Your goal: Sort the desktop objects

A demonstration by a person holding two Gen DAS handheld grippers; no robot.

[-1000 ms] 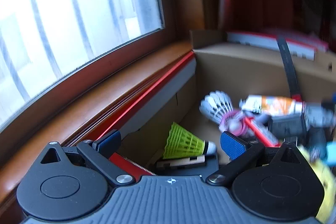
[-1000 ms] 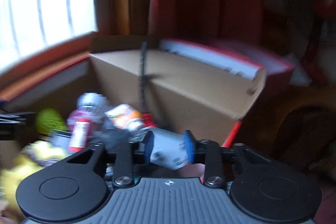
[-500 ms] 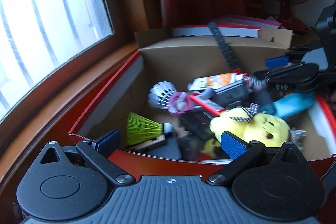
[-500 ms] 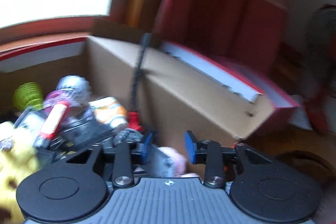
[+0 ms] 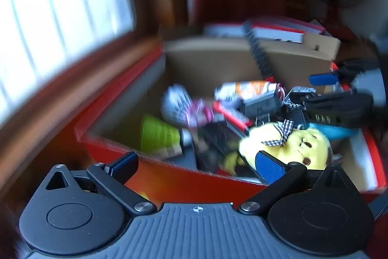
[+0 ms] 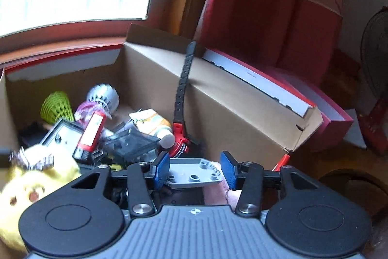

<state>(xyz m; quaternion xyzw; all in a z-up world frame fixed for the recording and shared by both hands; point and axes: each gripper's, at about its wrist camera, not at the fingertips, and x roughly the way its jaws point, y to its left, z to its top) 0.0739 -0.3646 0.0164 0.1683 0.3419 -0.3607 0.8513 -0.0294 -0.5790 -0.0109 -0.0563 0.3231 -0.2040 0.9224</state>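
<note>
A red-edged cardboard box point(image 5: 155, 169) holds several objects: a yellow plush toy point(image 5: 298, 145), a green shuttlecock point(image 5: 157, 135), a white shuttlecock point(image 5: 174, 103) and an orange-and-white tube point(image 5: 247, 89). My left gripper point(image 5: 196, 162) is open and empty, just outside the box's near wall. My right gripper point(image 6: 195, 170) is open over the box's right end, with a grey toy plate point(image 6: 194, 174) lying loose between its fingers. It also shows in the left wrist view point(image 5: 339, 98). The right wrist view shows the plush point(image 6: 36, 176) and green shuttlecock point(image 6: 57, 108).
A black toothed strap point(image 6: 183, 81) leans on the box's far wall. A red box with a white lid point(image 6: 278, 98) lies behind it. A window and wooden sill point(image 5: 48, 79) run along the left. A fan point(image 6: 375, 64) stands at the right.
My left gripper has pulled back out of the box and swung right. My right gripper has opened off the grey toy plate, which now lies lower between its fingers.
</note>
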